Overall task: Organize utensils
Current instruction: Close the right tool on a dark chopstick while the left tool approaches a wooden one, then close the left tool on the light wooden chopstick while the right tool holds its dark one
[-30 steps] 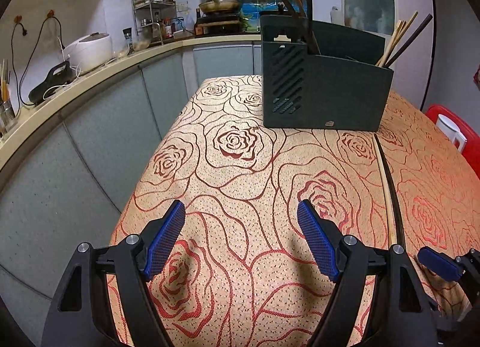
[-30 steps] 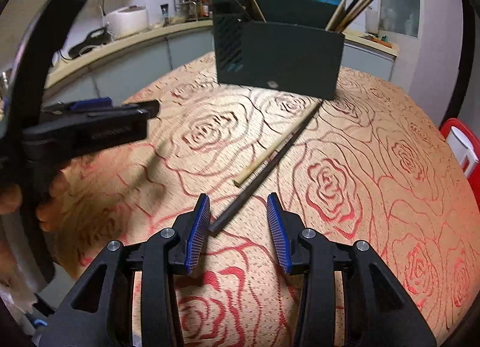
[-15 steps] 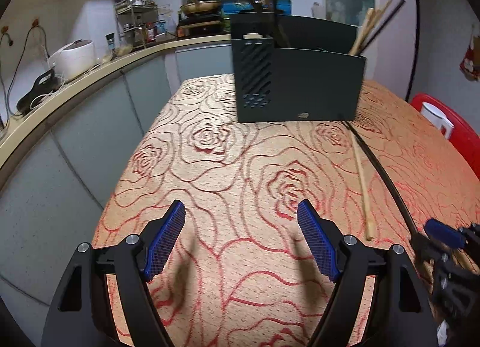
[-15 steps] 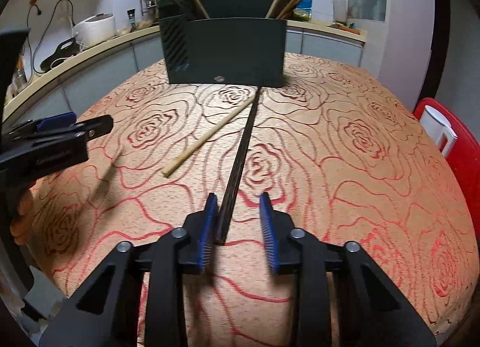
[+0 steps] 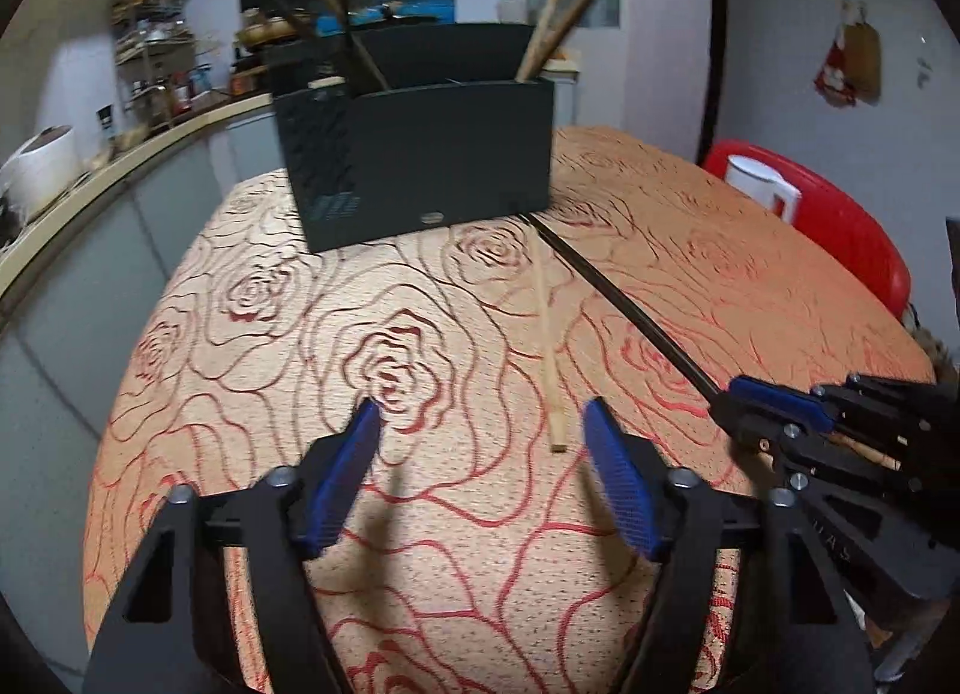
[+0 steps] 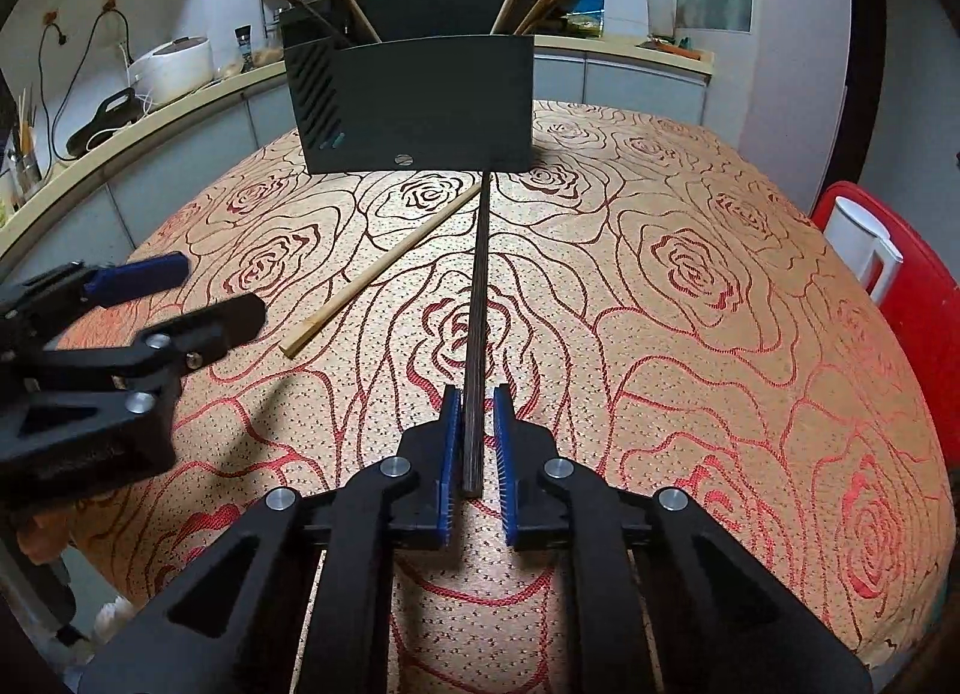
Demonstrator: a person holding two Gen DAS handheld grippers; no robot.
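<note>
A dark chopstick point(image 6: 477, 298) lies on the rose-patterned tablecloth, pointing at a dark green utensil holder point(image 6: 414, 105) that holds several chopsticks. My right gripper point(image 6: 476, 403) straddles its near end, jaws narrow with small gaps on both sides. A light wooden chopstick point(image 6: 384, 271) lies just left of it. In the left wrist view my left gripper point(image 5: 480, 424) is open and empty, with the wooden chopstick's point(image 5: 549, 346) near end close to its right finger. The right gripper point(image 5: 729, 400) shows there at the dark chopstick's point(image 5: 624, 310) end, before the holder point(image 5: 420, 159).
A red stool with a white jug point(image 6: 864, 250) stands right of the table. A kitchen counter point(image 6: 150, 117) with a rice cooker and appliances runs along the left and back. The table edge point(image 6: 150, 574) drops off near both grippers.
The right gripper has moved forward over the dark chopstick's end and narrowed its jaws. The left gripper has swung right toward the wooden chopstick and narrowed a little.
</note>
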